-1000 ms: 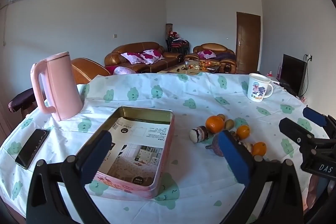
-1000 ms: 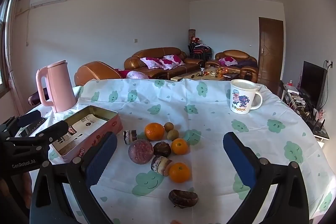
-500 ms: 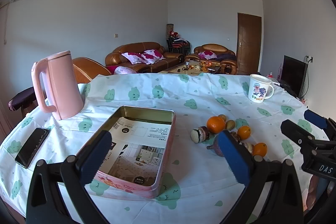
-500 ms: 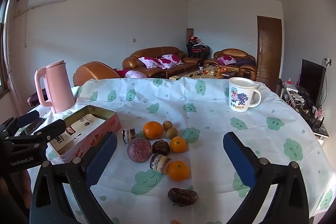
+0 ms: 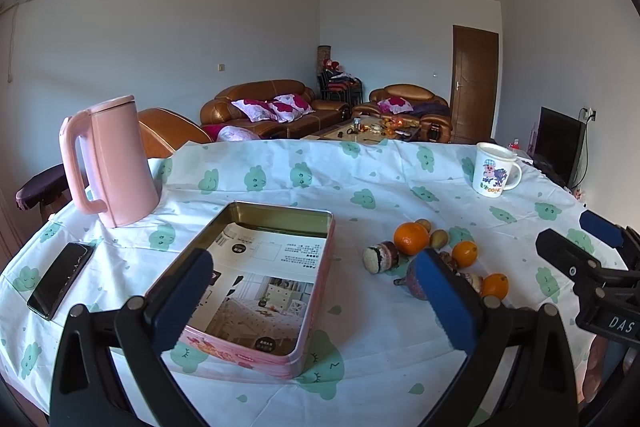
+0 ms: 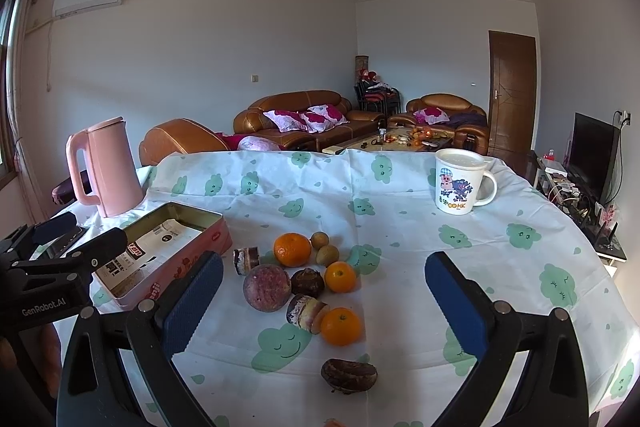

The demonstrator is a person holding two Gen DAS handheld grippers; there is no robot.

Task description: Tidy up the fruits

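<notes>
Pink kettle [image 5: 110, 163]; pink tin [image 5: 256, 291]; white tablecloth [image 6: 400, 211] printed with green smiling clouds; orange tangerines [image 6: 292, 249]; white cartoon-printed mug [image 6: 460, 187]; blue-padded gripper fingers [image 6: 456, 311].

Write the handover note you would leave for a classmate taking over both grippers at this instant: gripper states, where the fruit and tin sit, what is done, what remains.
Left gripper: open, empty, above the pink tin.
Right gripper: open, empty, facing the fruit pile.
Tin: on the tablecloth left of the fruit, holding only a printed sheet, no fruit.
Fruit: three oranges, a purple round fruit, small brownish fruits and dark pieces clustered mid-table; one dark piece lies apart, nearest the right gripper.
Done: nothing sorted.
Left: probably move every fruit into the tin.
</notes>
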